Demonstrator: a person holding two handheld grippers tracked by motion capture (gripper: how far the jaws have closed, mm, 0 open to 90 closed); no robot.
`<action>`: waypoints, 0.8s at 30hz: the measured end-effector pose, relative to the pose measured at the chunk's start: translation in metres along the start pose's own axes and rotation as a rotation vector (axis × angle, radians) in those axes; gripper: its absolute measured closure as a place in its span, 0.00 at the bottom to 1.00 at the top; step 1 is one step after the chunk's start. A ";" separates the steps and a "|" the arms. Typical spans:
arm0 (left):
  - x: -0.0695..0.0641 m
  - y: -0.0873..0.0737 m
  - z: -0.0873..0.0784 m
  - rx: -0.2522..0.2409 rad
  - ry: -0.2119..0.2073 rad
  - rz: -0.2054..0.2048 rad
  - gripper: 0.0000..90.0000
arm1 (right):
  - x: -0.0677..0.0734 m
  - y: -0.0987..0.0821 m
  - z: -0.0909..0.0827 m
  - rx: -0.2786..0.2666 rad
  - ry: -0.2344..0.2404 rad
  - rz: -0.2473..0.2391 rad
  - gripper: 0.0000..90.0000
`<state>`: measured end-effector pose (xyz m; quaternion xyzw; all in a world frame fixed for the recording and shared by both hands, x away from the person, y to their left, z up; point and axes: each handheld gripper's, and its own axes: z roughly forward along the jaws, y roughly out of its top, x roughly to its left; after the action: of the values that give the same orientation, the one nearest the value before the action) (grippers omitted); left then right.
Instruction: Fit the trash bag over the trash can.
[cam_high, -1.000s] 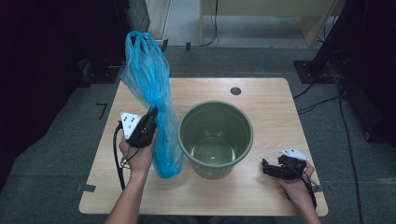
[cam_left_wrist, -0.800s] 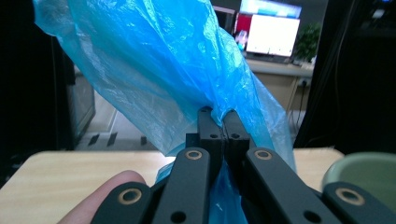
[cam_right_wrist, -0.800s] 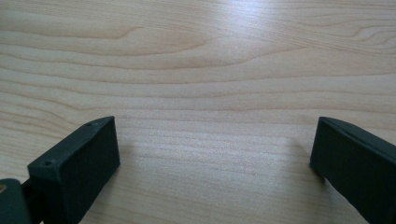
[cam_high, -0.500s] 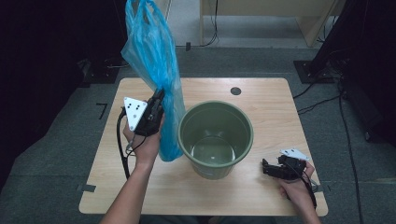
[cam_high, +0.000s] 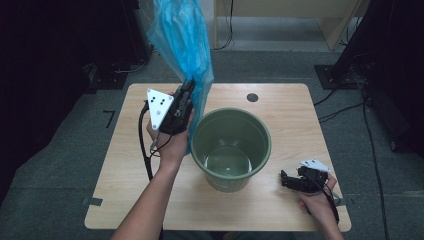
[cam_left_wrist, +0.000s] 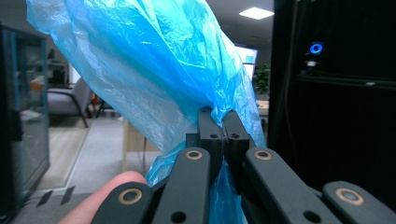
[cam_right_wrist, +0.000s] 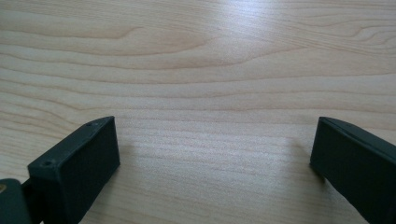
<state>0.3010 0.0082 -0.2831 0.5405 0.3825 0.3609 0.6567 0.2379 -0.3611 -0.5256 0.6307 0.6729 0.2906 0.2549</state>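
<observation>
While my left tool (cam_left_wrist: 223, 122) pinches the crinkled blue bag (cam_high: 182, 40) aloft beside the round green bucket (cam_high: 231, 148), its own view shows translucent folds; my right tool (cam_right_wrist: 212, 154), spread, rests over pale woodgrain tabletop (cam_right_wrist: 196, 60).

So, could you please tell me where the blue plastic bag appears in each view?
High view: blue plastic bag rises top centre-left, beside the green bucket.
Left gripper view: bag upper left, pinched in the jaws.
Right gripper view: bare table.
Shared landmark: left gripper.
</observation>
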 end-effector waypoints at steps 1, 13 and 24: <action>-0.007 0.003 0.002 -0.006 -0.019 -0.008 1.00 | 0.000 0.000 0.000 0.000 0.000 0.000 0.01; -0.054 0.018 0.007 -0.025 -0.128 -0.005 1.00 | 0.000 0.000 0.000 -0.001 0.009 -0.008 0.01; -0.094 0.028 0.015 -0.015 -0.220 -0.019 1.00 | 0.001 0.000 0.000 -0.001 0.016 -0.017 0.01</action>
<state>0.2709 -0.0770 -0.2433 0.5680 0.3107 0.2961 0.7023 0.2378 -0.3606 -0.5256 0.6228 0.6799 0.2937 0.2522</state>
